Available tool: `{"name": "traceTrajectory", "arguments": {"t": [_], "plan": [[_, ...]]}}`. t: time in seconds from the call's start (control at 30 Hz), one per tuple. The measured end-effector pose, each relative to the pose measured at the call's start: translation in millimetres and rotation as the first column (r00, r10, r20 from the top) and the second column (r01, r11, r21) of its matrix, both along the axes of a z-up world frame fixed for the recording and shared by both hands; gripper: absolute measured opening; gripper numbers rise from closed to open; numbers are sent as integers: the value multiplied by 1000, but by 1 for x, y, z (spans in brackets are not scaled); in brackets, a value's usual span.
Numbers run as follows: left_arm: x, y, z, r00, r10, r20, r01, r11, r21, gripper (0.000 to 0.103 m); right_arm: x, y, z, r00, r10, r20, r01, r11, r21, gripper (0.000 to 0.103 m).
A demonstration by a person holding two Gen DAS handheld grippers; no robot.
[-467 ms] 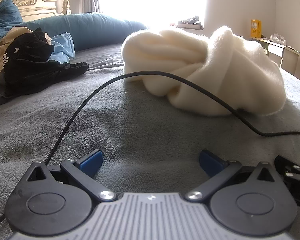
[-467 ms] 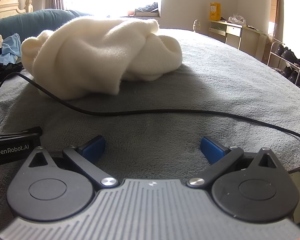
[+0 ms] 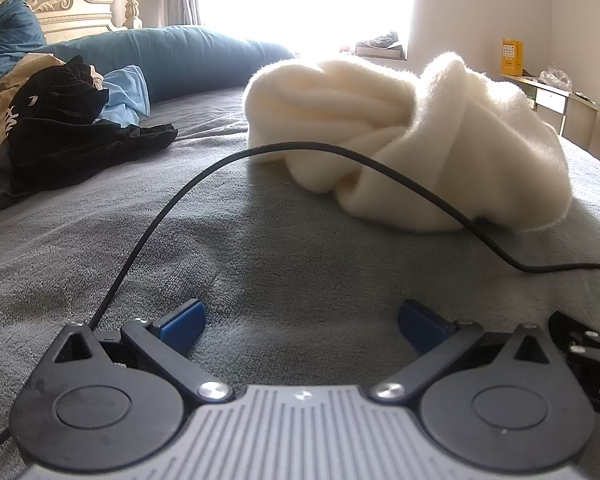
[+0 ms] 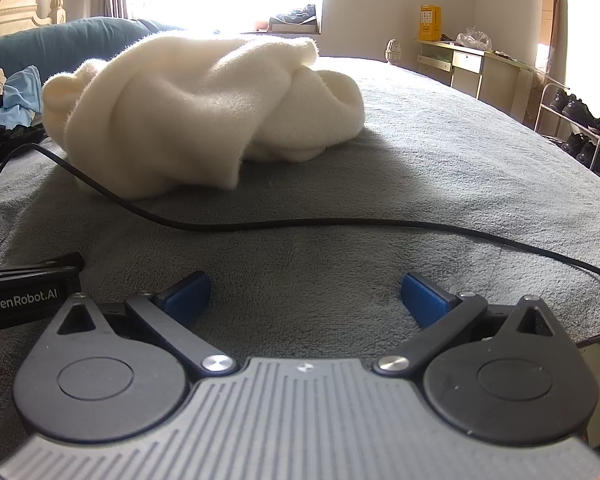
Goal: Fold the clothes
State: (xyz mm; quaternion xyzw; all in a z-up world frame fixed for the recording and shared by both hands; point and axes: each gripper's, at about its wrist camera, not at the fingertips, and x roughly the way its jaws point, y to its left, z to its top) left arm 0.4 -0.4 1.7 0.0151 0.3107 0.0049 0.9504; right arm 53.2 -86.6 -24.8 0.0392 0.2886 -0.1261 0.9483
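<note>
Both my left tongs [image 3: 302,322] and right tongs [image 4: 306,298] gape apart, holding nothing. The black cable [image 3: 400,176] crosses mid-frame before the cream garment [image 3: 400,136]; I may snag it when reaching.

I see strong daylight pouring through the window [image 3: 312,0] ahead, blown out to pure white in both views. It rims the cream garment [image 3: 400,136] with glare and throws its shadow toward me across the grey bedspread [image 4: 460,168]. Edges bend and corners darken; focus stays sharp.
</note>
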Motion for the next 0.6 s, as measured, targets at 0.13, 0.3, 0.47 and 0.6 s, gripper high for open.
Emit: {"name": "traceTrajectory", "arguments": {"t": [0.13, 0.3, 0.47, 0.6], "plan": [[0, 0, 0, 1000, 0, 1, 0, 1000, 0, 103, 0, 0, 0, 1000, 0, -1, 0, 1000, -1, 102], [1, 0, 0, 1000, 0, 1, 0, 1000, 1, 103, 0, -1, 1, 1000, 0, -1, 0, 1000, -1, 102], [-1, 1, -2, 1000, 0, 2, 0, 1000, 3, 103, -1, 0, 0, 1000, 1, -1, -1, 1000, 1, 102], [0, 2, -2, 1000, -2, 2, 2, 1000, 3, 103, -1, 0, 0, 1000, 2, -4, -2, 1000, 4, 102]]}}
